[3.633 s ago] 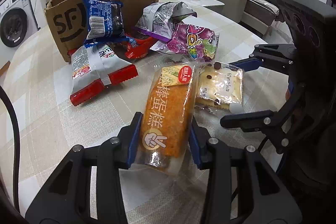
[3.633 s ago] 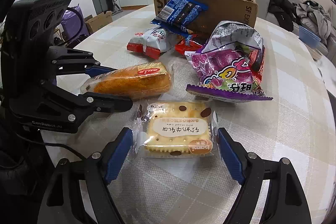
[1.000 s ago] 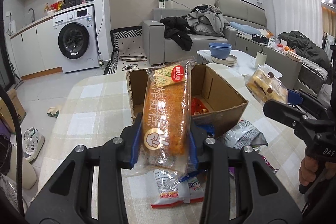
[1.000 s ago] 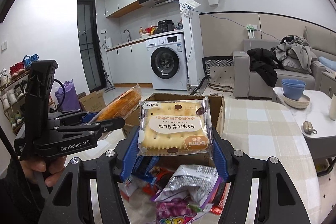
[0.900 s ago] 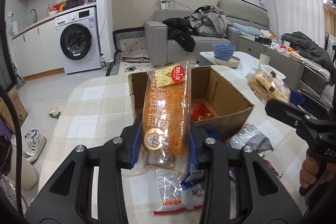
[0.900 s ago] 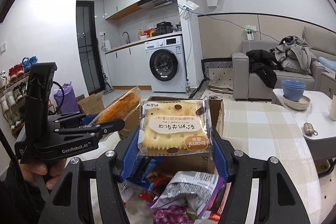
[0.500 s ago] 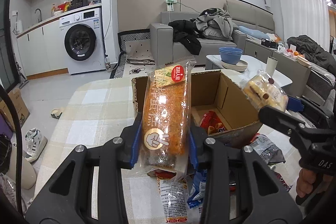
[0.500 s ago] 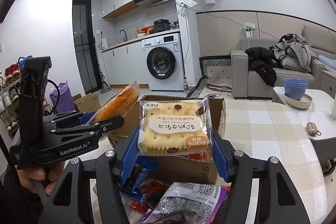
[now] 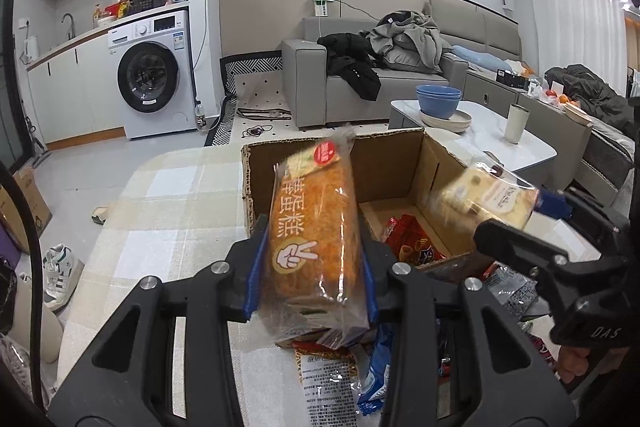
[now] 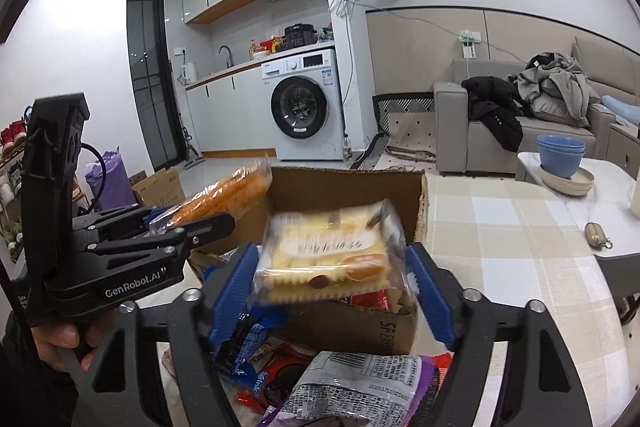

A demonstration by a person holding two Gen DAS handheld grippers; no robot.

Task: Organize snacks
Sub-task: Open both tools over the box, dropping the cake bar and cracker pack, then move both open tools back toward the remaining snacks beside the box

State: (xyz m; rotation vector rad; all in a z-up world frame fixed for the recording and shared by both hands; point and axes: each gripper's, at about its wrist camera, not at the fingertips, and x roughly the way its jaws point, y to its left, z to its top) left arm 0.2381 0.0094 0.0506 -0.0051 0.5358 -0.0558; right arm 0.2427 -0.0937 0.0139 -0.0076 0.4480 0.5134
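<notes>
Up front in the left wrist view, the left gripper (image 9: pixel 312 267) squeezes one orange cake pack (image 9: pixel 314 231) above the table, just before the cardboard box (image 9: pixel 392 171). One red snack (image 9: pixel 412 239) lies inside already.

Next, in the right wrist view, the right gripper (image 10: pixel 332 275) pinches one biscuit pack (image 10: pixel 332 251) over the box's near edge. Several loose packs (image 10: pixel 352 383) wait below, too jumbled to count.

Orange cake pack (image 9: pixel 314 235), pale-yellow biscuit pack (image 10: pixel 330 259), brown cardboard box (image 9: pixel 384 167), checked tablecloth (image 10: pixel 512 227).
</notes>
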